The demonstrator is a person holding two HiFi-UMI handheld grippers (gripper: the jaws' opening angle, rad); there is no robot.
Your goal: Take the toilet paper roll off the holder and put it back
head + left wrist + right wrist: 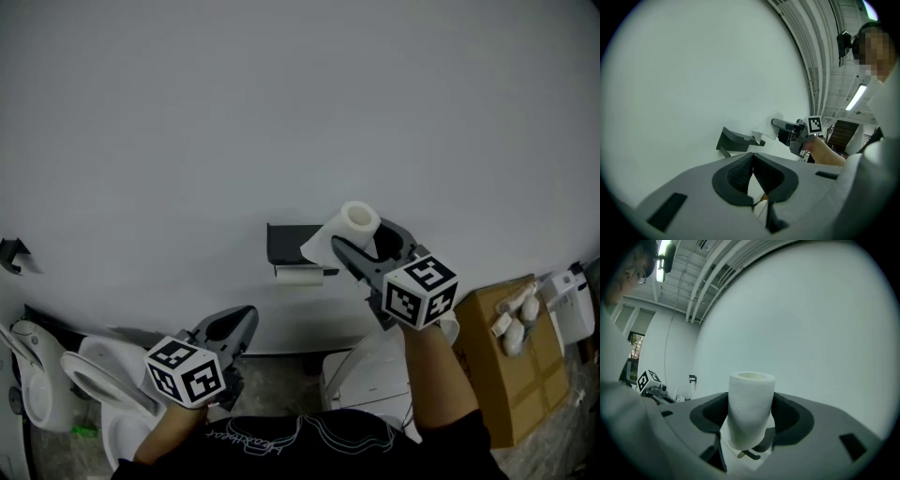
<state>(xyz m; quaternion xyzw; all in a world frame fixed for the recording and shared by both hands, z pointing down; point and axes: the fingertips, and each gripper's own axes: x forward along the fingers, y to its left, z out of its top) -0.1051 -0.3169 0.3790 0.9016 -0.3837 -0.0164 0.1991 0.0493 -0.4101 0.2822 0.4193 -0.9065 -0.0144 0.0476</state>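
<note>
The white toilet paper roll (357, 221) stands upright between the jaws of my right gripper (364, 239), which is shut on it just right of the dark wall holder (289, 244). A loose sheet hangs from the roll toward the holder. In the right gripper view the roll (750, 399) fills the gap of the right gripper (751, 412), both pads against its sides. My left gripper (242, 323) hangs lower left, shut and holding nothing. In the left gripper view, the left gripper's (753, 161) pads meet, and the holder (736, 140) is ahead.
A white strip (300, 275) sits under the holder. A toilet (98, 375) stands at lower left, a white tank (370, 375) below the holder. A cardboard box (511, 361) is at right. A small dark hook (11, 253) is on the wall at far left.
</note>
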